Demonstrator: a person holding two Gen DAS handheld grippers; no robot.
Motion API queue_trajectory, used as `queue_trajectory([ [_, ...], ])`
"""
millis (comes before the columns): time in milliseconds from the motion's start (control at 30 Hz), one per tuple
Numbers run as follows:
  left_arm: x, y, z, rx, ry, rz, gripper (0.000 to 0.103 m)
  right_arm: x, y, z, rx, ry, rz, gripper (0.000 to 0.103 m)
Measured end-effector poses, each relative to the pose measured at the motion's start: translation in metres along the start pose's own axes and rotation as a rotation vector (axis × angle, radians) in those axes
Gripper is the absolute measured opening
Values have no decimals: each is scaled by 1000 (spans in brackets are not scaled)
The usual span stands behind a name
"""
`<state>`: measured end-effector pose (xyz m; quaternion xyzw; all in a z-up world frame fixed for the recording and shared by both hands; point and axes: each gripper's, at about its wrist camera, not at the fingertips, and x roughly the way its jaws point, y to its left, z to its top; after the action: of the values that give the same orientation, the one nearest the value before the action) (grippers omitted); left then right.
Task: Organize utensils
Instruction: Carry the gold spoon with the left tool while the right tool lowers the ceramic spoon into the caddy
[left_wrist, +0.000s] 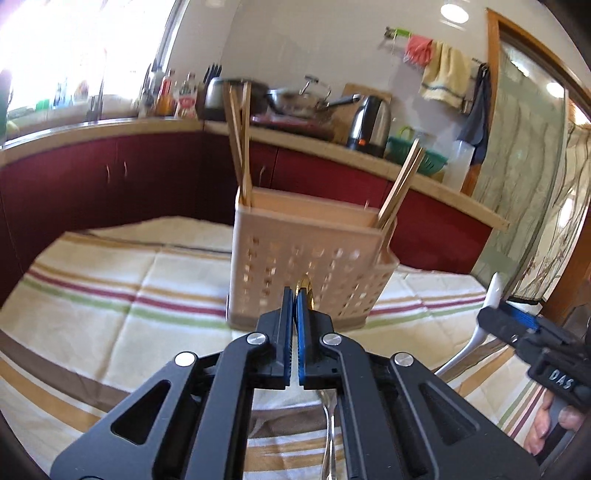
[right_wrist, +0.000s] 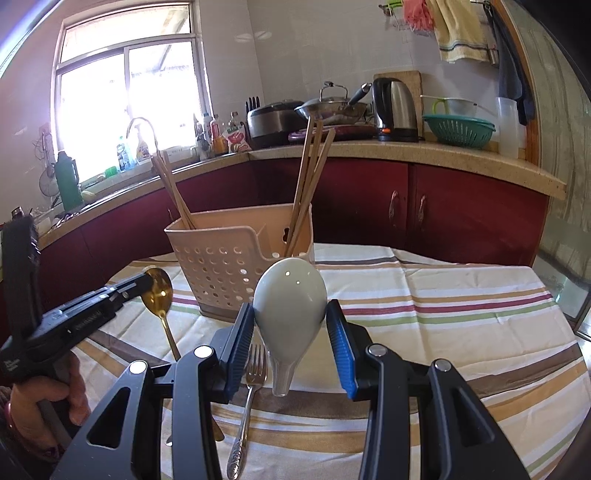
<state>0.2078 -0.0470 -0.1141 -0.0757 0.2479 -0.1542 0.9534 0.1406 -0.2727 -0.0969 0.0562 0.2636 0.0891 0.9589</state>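
Closed tight on a gold spoon (right_wrist: 158, 295), the left hand-held gripper (left_wrist: 296, 295) sits bottom centre; the right hand-held gripper (right_wrist: 290, 314) clamps a white ladle (right_wrist: 288, 295) below the utensil basket (right_wrist: 221, 273), a fork (right_wrist: 251, 387) on the table (right_wrist: 443, 314).

We see a striped cloth (right_wrist: 424, 295) spread over the table. Behind it runs a counter with red cabinet doors (right_wrist: 443, 206), carrying a steel kettle (right_wrist: 395, 107), a lidded wok (right_wrist: 332, 105), a rice cooker (right_wrist: 271, 122) and a green colander (right_wrist: 458, 127). A yellow towel (right_wrist: 458, 33) hangs on the wall, near a bright window (right_wrist: 129, 96).
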Motion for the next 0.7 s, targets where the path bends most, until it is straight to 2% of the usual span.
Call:
queue_trajectory([
  [167, -15, -3, 17, 28, -60, -2, 2, -7, 7, 8, -15, -39, 9, 41],
  [400, -28, -5, 53, 84, -157, 4, 2, -11, 12, 36, -26, -128, 48, 41],
  [633, -39, -17, 99, 227, -314, 61, 2, -10, 18, 75, -57, -248, 74, 41],
  [700, -38, -17, 109, 247, -336, 71, 2, -8, 18, 85, -63, -275, 77, 41],
])
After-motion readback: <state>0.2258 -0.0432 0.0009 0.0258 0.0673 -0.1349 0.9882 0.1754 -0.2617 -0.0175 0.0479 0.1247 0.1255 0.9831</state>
